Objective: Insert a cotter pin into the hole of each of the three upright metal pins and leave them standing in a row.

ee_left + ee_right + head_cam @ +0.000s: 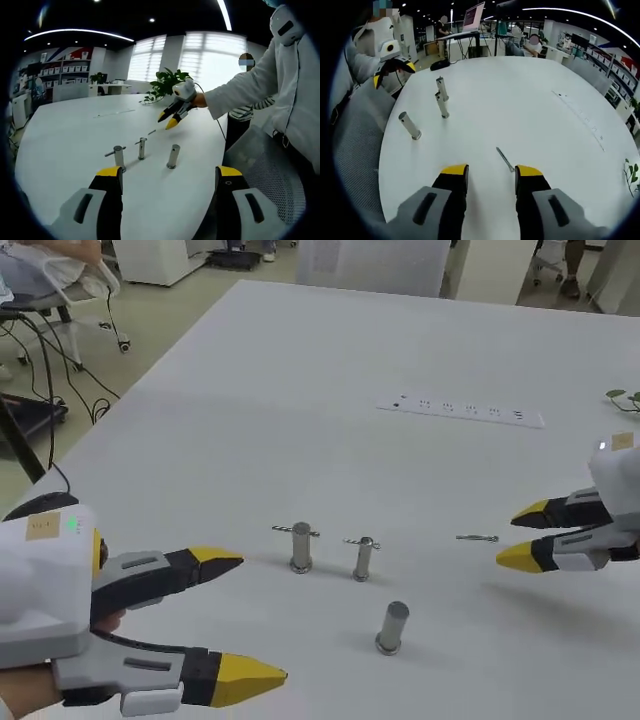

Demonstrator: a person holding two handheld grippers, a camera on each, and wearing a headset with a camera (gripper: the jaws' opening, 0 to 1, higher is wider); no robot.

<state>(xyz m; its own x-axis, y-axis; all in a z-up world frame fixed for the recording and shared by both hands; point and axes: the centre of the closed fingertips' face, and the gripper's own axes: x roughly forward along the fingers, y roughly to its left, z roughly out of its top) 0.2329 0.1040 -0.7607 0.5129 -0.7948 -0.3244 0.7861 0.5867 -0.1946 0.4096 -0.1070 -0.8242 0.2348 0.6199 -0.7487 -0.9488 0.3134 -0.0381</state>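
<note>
three metal pins stood on the white table (300,380), all toward its near edge. the first metal pin (301,550) and the second metal pin (364,560) stood upright just beside each other in a short row. a fitted cotter pin (284,530) crossed the top of the first, and a second fitted cotter pin (352,541) crossed the top of the second. the third metal pin (392,628) stood apart from that pair, closer to the near edge, its top plain. a loose cotter pin (477,538) lay flat on the table between the second metal pin and the right edge.

the left hand-held gripper (262,617) hovered over the near left corner with its yellow-tipped jaws spread wide and nothing between them. in the left gripper view the three metal pins stood ahead of its tips. the right hand-held gripper (506,538) came in from the right edge with its jaws parted by a narrower gap, also holding nothing, its tips near the loose cotter pin but not touching it. in the right gripper view that pin lay just beyond the gap between the jaws.

a white power strip (460,410) lay well apart from the pins, toward the far edge, with dark marks too small to read. a tan sticker (43,527) sat on the left hand-held gripper's white body beside a green light (72,525); any writing on it was too small to tell. a few plant leaves (625,398) showed at the right edge.
</note>
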